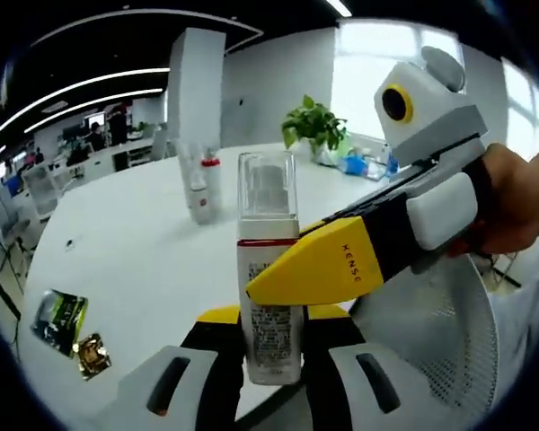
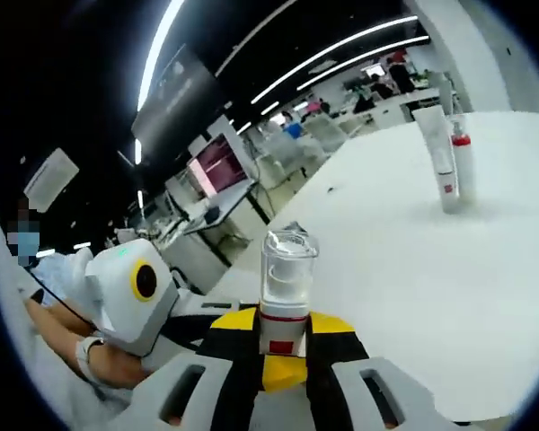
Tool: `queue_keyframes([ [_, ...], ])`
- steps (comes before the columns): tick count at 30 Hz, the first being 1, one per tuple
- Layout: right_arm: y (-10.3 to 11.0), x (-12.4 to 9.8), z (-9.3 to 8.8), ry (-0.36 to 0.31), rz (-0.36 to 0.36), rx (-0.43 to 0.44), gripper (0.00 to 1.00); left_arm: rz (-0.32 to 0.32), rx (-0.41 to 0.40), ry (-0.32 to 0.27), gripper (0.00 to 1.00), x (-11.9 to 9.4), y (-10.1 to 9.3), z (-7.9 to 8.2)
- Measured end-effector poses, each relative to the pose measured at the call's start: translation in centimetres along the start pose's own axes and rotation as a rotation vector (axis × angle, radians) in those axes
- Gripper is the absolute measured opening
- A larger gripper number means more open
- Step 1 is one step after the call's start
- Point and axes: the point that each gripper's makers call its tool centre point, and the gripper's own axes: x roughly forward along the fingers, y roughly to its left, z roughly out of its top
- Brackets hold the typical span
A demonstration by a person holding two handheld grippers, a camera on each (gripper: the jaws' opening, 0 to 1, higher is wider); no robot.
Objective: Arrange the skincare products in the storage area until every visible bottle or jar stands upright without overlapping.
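A white pump bottle point(image 1: 268, 269) with a clear cap and a red band stands upright between the jaws of my left gripper point(image 1: 271, 316), which is shut on its lower body. My right gripper point(image 1: 298, 262) comes in from the right, its yellow jaws closed across the same bottle just below the red band. In the right gripper view the bottle point(image 2: 286, 283) rises between the jaws of my right gripper point(image 2: 283, 330), and my left gripper point(image 2: 207, 310) reaches in from the left. A white tube point(image 1: 195, 184) and a red-capped bottle point(image 1: 212, 184) stand upright together far back on the white table point(image 1: 135, 251).
Two foil sachets point(image 1: 63, 319) lie near the table's left front edge. A potted plant point(image 1: 314, 126) and small blue items stand at the far side. A mesh office chair point(image 1: 440, 332) sits at lower right. The tube and red-capped bottle point(image 2: 447, 162) stand on open table point(image 2: 431, 269).
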Motion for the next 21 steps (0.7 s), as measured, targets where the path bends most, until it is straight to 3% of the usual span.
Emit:
queue_keyframes([
  [3,-0.9,0.0,0.8,0.009,-0.034,-0.06,0.11,-0.01,-0.036,0.064,0.19,-0.1,0.3,-1.3],
  [6,-2.1,-0.1,1.6,0.014,-0.054,-0.074,0.11,0.0,0.002,0.101,0.22,-0.4,0.8,-1.6],
  [7,-2.7,-0.1,1.9,0.009,-0.067,-0.074,0.11,-0.016,0.056,0.127,0.21,-0.6,0.8,-1.9],
  [8,-3.5,-0.1,2.3,0.011,-0.083,-0.073,0.11,0.002,0.126,0.193,0.18,-1.4,1.3,-2.7],
  [9,-4.2,-0.2,2.5,0.01,-0.099,-0.067,0.11,0.048,0.164,0.205,0.15,-1.9,2.2,-3.0],
  [10,-4.9,-0.2,2.8,0.008,-0.115,-0.063,0.11,0.048,0.206,0.226,0.13,-2.5,2.5,-3.7],
  [13,-7.0,-0.1,3.8,-0.006,-0.153,-0.057,0.11,0.092,0.246,0.261,0.09,-3.2,4.0,-5.6],
  [15,-8.8,0.1,4.5,-0.007,-0.191,-0.075,0.11,0.117,0.275,0.382,0.12,-3.5,4.8,-8.1],
  [16,-9.5,0.1,4.8,-0.008,-0.205,-0.079,0.11,0.118,0.288,0.371,0.14,-3.0,4.7,-7.9],
  [18,-11.0,0.1,5.7,-0.015,-0.236,-0.084,0.11,0.078,0.328,0.285,0.13,-1.9,3.4,-6.8],
  [20,-12.5,0.3,6.5,-0.03,-0.258,-0.071,0.11,0.065,0.396,0.321,0.08,-1.7,3.0,-7.6],
  [21,-13.2,0.3,6.9,-0.034,-0.274,-0.076,0.11,0.063,0.357,0.352,0.09,-1.9,3.2,-8.2],
])
